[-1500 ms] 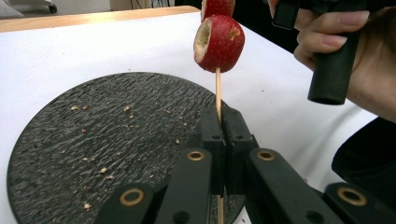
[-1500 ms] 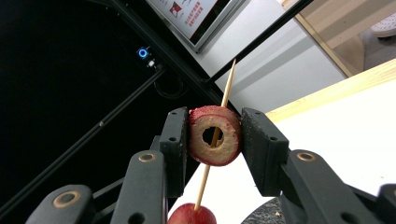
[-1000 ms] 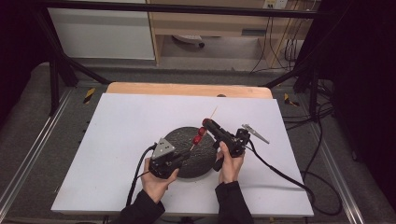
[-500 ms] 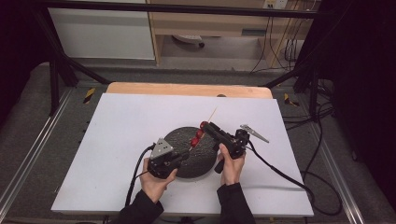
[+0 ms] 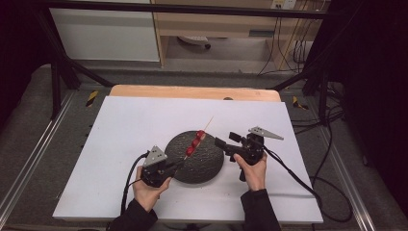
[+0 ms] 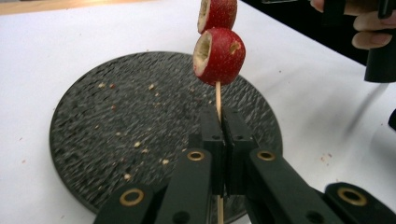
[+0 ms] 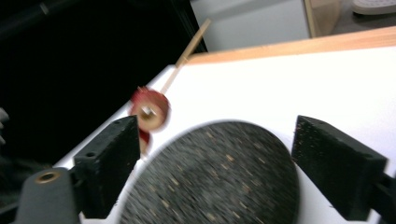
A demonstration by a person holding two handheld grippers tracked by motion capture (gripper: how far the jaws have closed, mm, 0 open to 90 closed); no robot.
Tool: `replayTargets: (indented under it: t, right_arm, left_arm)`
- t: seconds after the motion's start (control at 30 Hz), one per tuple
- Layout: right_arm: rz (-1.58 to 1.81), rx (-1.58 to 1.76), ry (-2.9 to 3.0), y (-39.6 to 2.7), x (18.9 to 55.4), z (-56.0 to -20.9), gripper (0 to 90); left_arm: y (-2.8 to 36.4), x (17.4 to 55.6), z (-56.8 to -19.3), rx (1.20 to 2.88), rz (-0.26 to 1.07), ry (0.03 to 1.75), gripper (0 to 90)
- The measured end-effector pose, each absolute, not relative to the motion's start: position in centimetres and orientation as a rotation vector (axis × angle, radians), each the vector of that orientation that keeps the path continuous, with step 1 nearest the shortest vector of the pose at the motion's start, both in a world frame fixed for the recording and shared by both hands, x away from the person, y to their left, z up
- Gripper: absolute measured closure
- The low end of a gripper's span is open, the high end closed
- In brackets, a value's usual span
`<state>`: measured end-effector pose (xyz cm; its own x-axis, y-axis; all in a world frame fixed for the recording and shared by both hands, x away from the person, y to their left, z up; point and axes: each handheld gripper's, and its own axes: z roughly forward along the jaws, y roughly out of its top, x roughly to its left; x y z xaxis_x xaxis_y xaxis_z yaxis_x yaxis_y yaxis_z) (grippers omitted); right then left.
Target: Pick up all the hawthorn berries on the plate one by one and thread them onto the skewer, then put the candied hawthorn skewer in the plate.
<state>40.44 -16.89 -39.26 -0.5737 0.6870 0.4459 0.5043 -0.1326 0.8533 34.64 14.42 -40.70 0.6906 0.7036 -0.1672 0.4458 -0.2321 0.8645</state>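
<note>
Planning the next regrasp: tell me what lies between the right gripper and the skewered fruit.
In the high view, just dark plate rim between the right gripper and the red fruit on the skewer.

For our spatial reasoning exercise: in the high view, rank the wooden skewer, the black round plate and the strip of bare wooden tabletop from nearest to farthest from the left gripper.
1. Wooden skewer: clamped in the left gripper, slanting up to the right.
2. Black round plate: just right of it, under the skewer.
3. Strip of bare wooden tabletop: along the far edge.

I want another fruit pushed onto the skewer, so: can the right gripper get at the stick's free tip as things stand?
Probably yes. The right gripper has just opened, nothing between its jaws, and the skewer tip pokes out past the red fruits unobstructed.
</note>
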Motion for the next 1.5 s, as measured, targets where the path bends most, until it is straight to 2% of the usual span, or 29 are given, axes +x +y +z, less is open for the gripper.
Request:
replayTargets:
  t: [0.2, 0.5, 1.07, 1.5]
  right_arm:
    - [1.606, 1.293, 2.102, -17.8, 40.4, -40.2, 5.5]
    - [1.418, 1.244, 2.254, -19.4, 39.8, -42.0, 0.9]
    - [1.338, 1.226, 2.312, -23.5, 37.5, -44.0, 0.5]
    - [1.316, 1.245, 2.314, -24.7, 36.9, -45.1, 0.8]
  left_arm:
    - [15.4, 34.6, -40.5, 1.917, 0.314, 0.895, 88.8]
    - [16.8, 34.9, -39.8, 1.976, 0.309, 0.899, 88.8]
    - [16.2, 37.5, -39.2, 2.059, 0.299, 0.948, 88.8]
    - [15.0, 39.3, -40.0, 2.123, 0.288, 0.991, 88.7]
